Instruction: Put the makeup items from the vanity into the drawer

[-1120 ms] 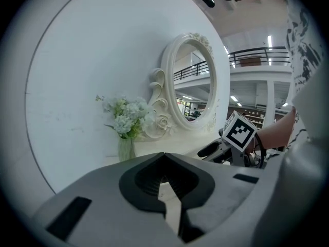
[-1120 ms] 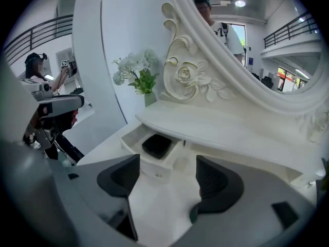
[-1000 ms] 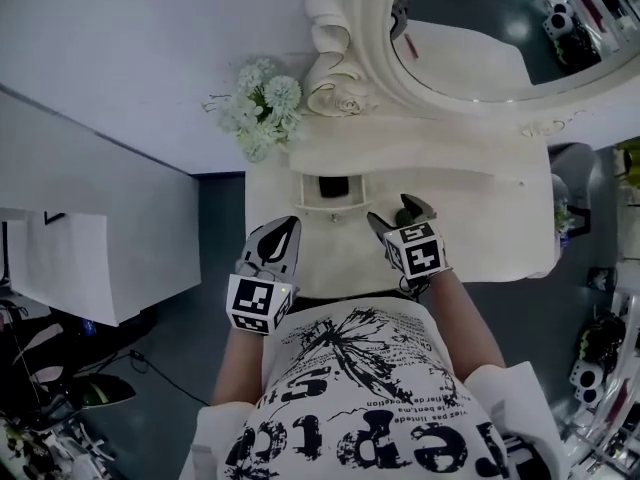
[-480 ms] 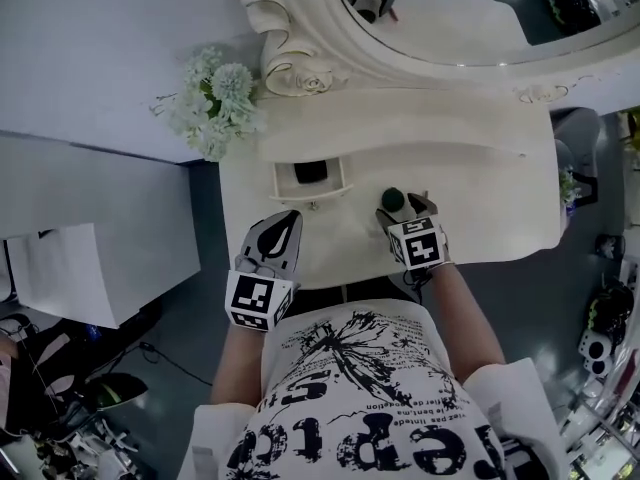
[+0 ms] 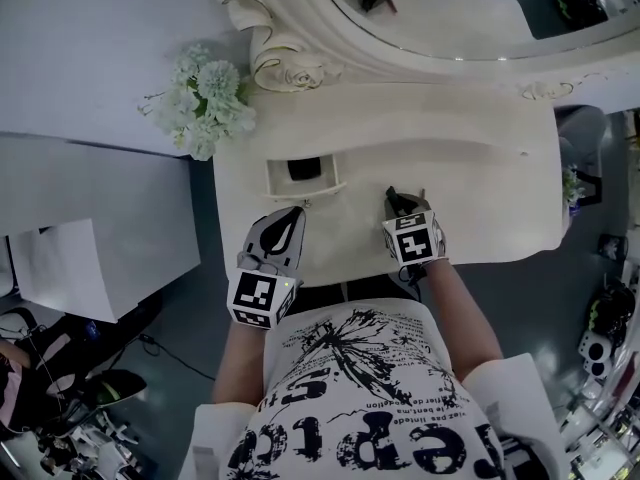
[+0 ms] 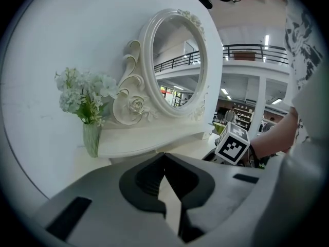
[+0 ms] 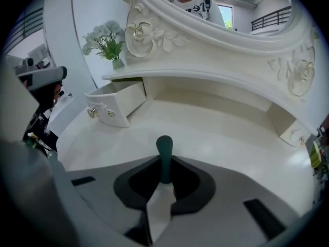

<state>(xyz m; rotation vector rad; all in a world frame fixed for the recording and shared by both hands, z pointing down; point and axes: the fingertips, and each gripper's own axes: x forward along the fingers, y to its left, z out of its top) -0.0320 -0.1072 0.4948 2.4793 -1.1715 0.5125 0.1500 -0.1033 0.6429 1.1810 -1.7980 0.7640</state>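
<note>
Since a sec ago my R tongs (image 5: 403, 200) have dropped toward the tabletop (image 5: 490, 193) & their jaws have just been closing. They're now clenched on the dark green makeup stick (image 7: 164, 156), its rounded end poking out past the tips. L tongs (image 6: 164, 156) are clenched too, w/ nothing in them, at 9 o'clock of the R ones. The open drawer (image 7: 117, 106) is at 10 o'clock from the stick, well apart from it, w/ sth dark inside.
</note>
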